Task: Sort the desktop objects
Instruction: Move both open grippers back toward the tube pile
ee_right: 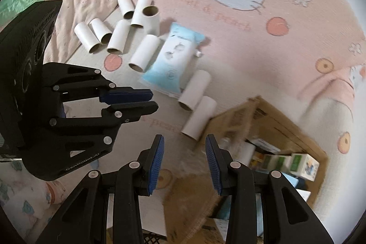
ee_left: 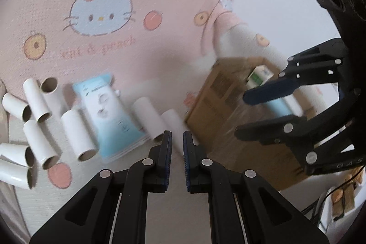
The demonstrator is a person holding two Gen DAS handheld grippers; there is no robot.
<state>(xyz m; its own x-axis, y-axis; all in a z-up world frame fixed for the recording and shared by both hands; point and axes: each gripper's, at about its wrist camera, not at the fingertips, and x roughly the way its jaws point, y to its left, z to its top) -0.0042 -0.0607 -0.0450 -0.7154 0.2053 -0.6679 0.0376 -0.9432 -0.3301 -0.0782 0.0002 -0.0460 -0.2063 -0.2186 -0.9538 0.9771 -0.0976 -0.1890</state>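
The light-blue tissue pack (ee_right: 175,61) lies flat on the pink cat-print blanket (ee_right: 263,56) and serves as the landmark: a cluster of white cardboard tubes (ee_right: 114,31) lies on its far-left side in the right wrist view, and two more tubes (ee_right: 195,92) lie side by side just off its near corner, between the pack and the open cardboard box (ee_right: 286,129) that already holds small cartons. The left gripper (ee_left: 177,143) hovers with its pads nearly pressed together and nothing between them; the right gripper (ee_right: 184,159) shows a plain gap between its blue pads, also empty, though that gap looks like about as narrow as it goes. Judging by the task, a tube is the next thing to go into the box. The two tubes by the pack's near corner lie just ahead of the left gripper's fingertips, long axes running away from it toward the pack, so that hand seems nearer; a grasp across the tube would call for wider jaws first.
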